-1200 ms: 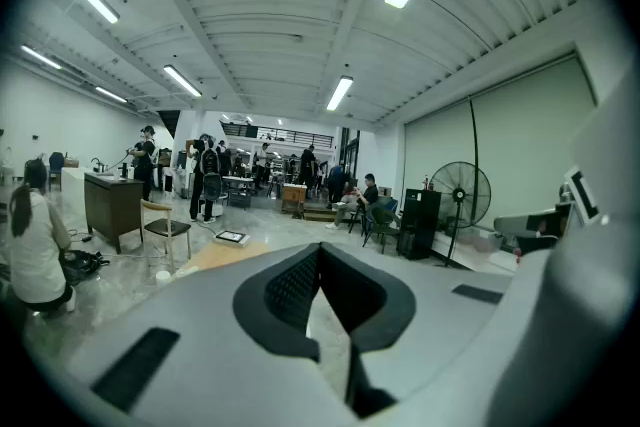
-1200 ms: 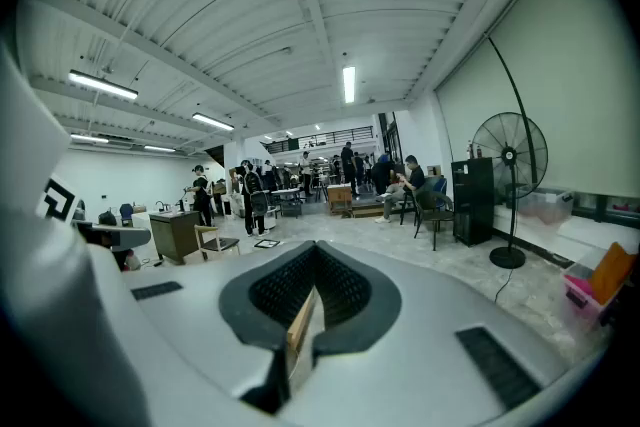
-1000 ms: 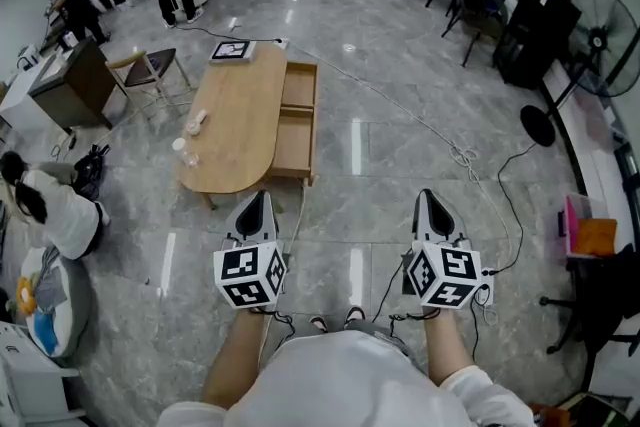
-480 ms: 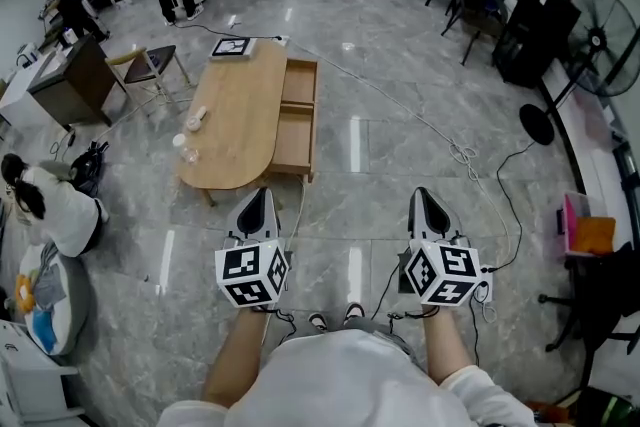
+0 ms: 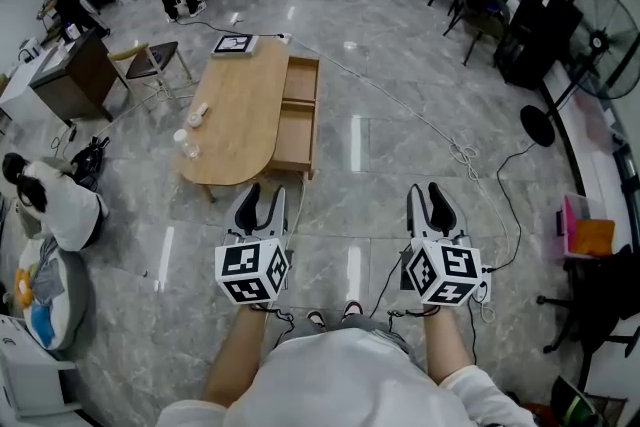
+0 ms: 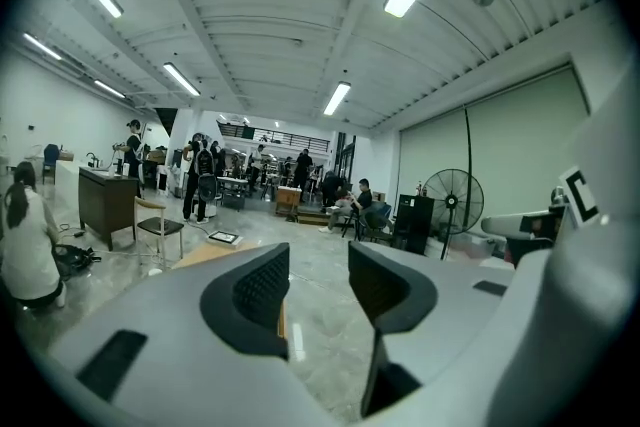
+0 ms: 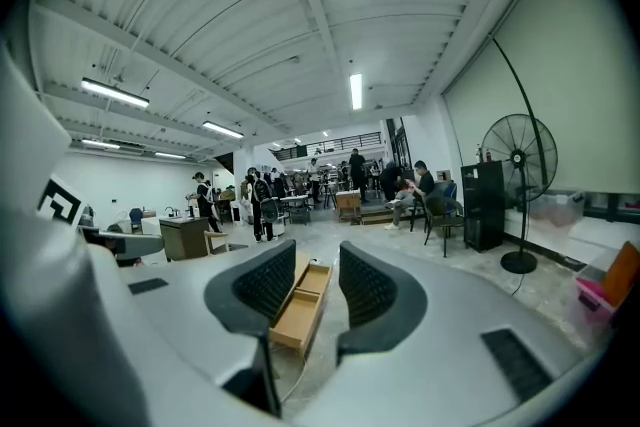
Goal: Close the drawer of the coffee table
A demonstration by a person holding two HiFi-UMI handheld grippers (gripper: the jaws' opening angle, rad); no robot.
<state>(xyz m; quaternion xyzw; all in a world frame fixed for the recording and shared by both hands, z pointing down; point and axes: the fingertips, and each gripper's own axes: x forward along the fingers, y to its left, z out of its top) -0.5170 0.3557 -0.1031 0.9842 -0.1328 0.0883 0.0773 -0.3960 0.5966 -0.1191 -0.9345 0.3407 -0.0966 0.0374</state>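
Nearest, the left gripper (image 5: 262,200) and the right gripper (image 5: 427,200) are held level side by side above the grey floor (image 5: 400,165); the jaws of both have just been opening and stand part-way apart with nothing between them.

Ahead and well apart from both lies the wooden coffee table (image 5: 235,115); its drawer (image 5: 296,115) is pulled out along the table's right side in the head view, and it lines up between the right gripper's jaws in that gripper's view; it appears empty, though at this distance that is not certain.

A marker board (image 5: 233,44) sits at the table's far end.

Judgement: the step in hand is the approach; no contact is made. The next move calls for closing in, setting a gripper against the drawer's outer face, and pushing it squarely toward the table.
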